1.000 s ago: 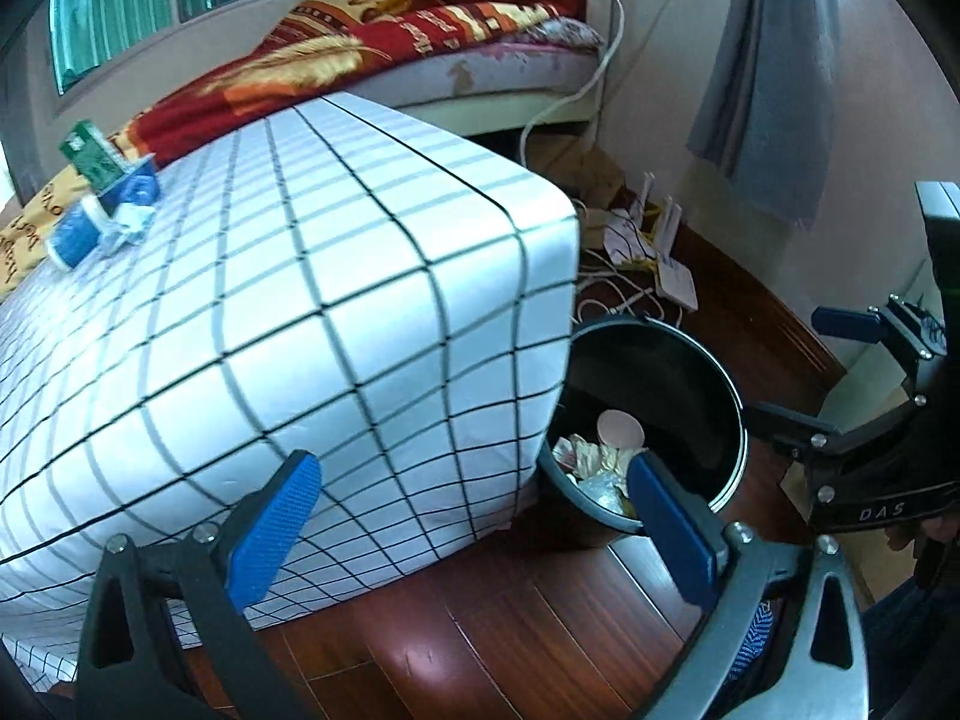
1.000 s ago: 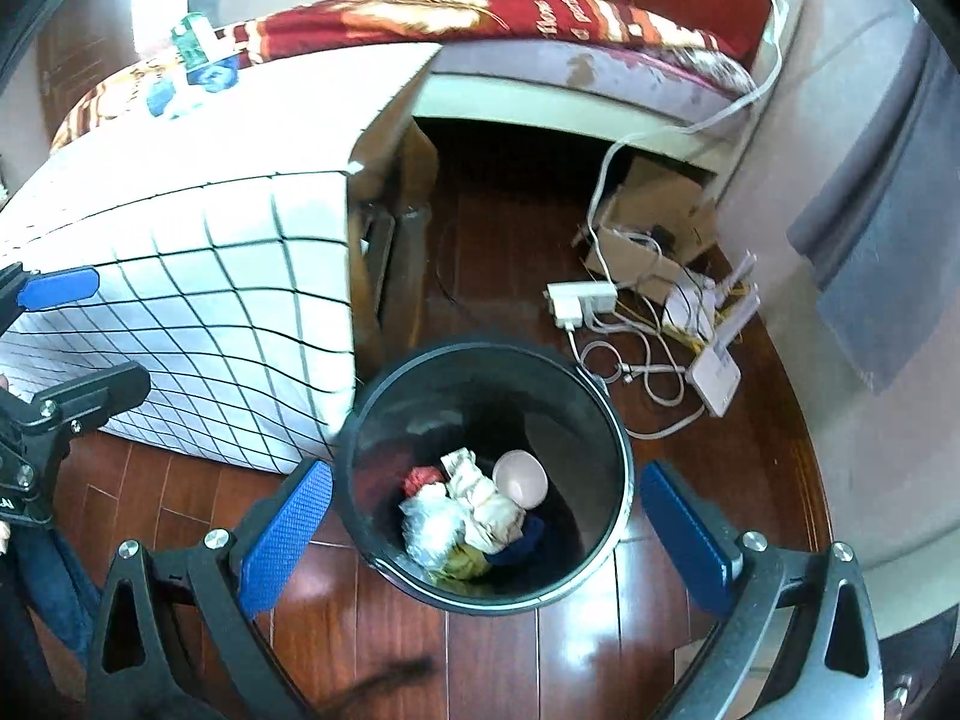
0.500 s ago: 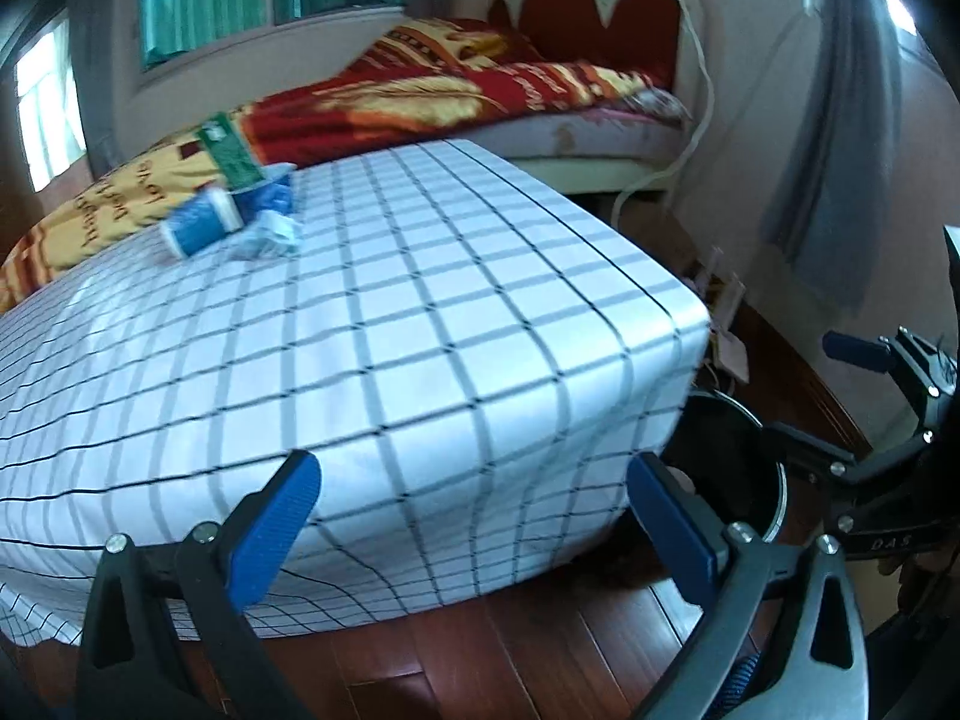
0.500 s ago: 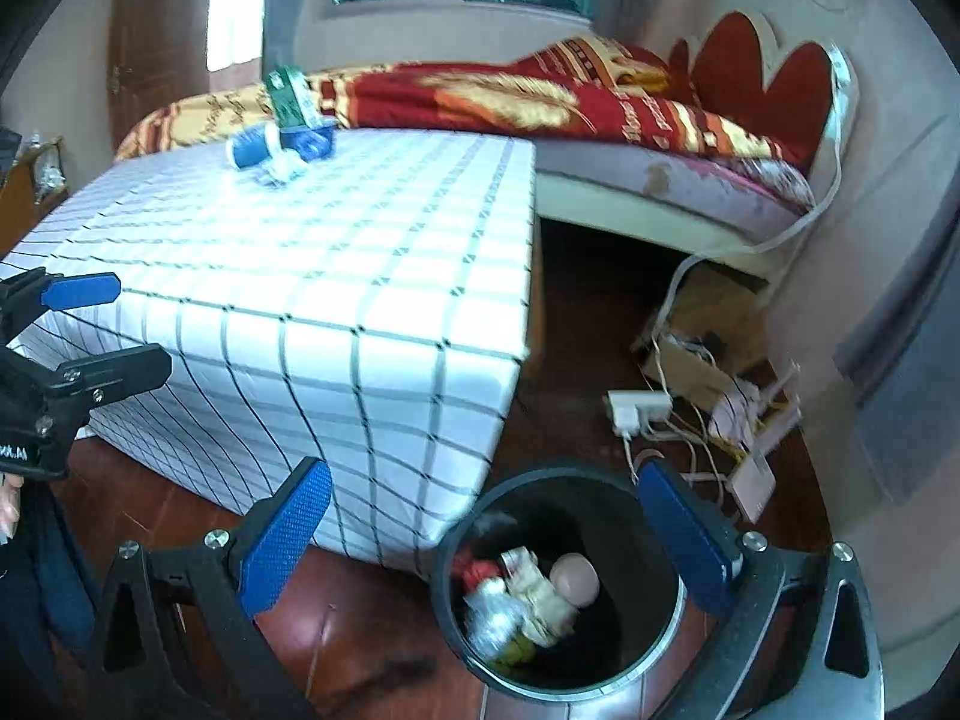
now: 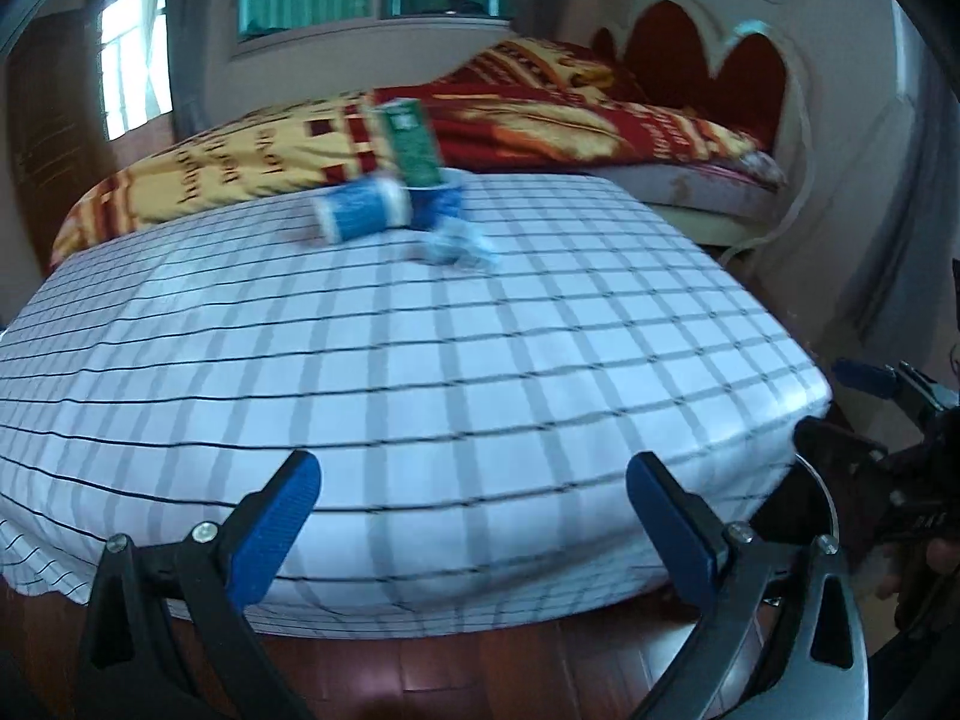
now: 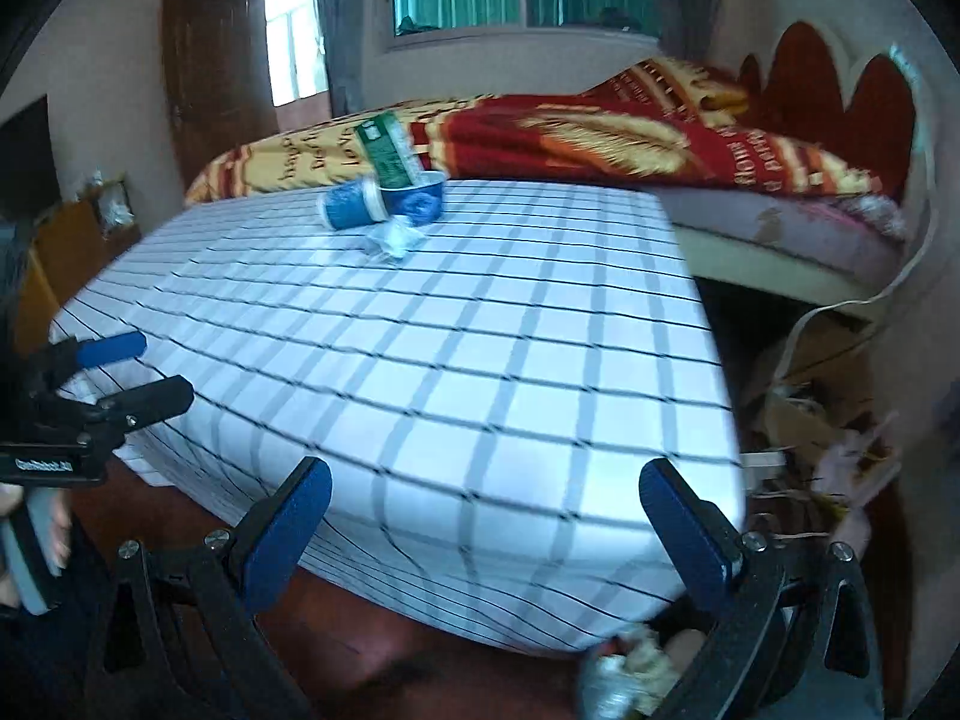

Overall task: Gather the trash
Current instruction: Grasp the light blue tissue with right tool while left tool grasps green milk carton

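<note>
Both tongs [image 5: 474,516] [image 6: 486,516] agape, empty, facing cups [image 5: 359,213] on table [image 5: 420,360]

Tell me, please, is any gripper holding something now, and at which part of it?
Nothing is held. The left gripper and the right gripper are both open and empty, with only the checked tablecloth between their fingers.

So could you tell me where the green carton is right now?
In both views the green carton stands tilted in a blue bowl at the checked table's far edge, by the bed.

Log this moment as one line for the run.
left claw open, empty | right claw open, empty | cups, carton, wrapper on table
</note>
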### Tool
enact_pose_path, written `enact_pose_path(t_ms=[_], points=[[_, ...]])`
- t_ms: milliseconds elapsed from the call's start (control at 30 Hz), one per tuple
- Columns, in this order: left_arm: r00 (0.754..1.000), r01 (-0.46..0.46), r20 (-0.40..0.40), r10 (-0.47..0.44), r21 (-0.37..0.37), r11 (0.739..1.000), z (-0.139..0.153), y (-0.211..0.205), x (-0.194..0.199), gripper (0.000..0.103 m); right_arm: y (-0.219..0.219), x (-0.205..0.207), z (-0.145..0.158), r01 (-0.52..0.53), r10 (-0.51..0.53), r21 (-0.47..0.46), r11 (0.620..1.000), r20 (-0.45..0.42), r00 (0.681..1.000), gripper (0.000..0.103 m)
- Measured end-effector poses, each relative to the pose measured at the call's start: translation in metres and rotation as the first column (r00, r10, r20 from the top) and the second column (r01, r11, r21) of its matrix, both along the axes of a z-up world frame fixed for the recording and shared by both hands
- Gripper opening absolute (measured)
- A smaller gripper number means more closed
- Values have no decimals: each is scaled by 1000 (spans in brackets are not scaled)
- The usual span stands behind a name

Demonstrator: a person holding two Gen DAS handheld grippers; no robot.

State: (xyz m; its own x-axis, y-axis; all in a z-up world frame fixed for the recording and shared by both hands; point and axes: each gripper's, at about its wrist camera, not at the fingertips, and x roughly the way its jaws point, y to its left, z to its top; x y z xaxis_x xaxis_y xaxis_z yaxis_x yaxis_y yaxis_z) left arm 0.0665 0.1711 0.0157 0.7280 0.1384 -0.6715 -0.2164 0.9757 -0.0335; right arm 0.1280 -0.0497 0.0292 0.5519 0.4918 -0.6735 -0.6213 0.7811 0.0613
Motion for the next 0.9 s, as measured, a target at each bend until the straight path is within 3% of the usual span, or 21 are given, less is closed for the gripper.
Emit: enact_pose_path(t_ms=[267, 467, 633, 700, 833, 900], points=[[993, -110, 34, 109, 19, 994, 6, 80, 21, 101, 91, 44, 17, -57, 57, -2, 998, 41, 998, 103], [992, -124, 25, 123, 9, 992, -5, 110, 50, 99, 170, 87, 16, -123, 125, -45, 991, 38, 991, 103], [994, -112, 16, 112, -14, 994, -13, 116, 66, 95, 191, 113, 12, -114, 115, -34, 993, 30, 993, 103], [994, -112, 14, 112, -22, 993, -15, 119, 74, 95, 202, 125, 3, -128, 128, -51, 990, 8, 992, 90], [993, -119, 5, 119, -32, 992, -17, 128, 88, 95, 224, 153, -17, -133, 130, -59, 989, -54, 990, 83], [993, -118, 2, 118, -40, 992, -18, 131, 97, 94, 233, 168, -26, -133, 127, -56, 990, -88, 988, 73]])
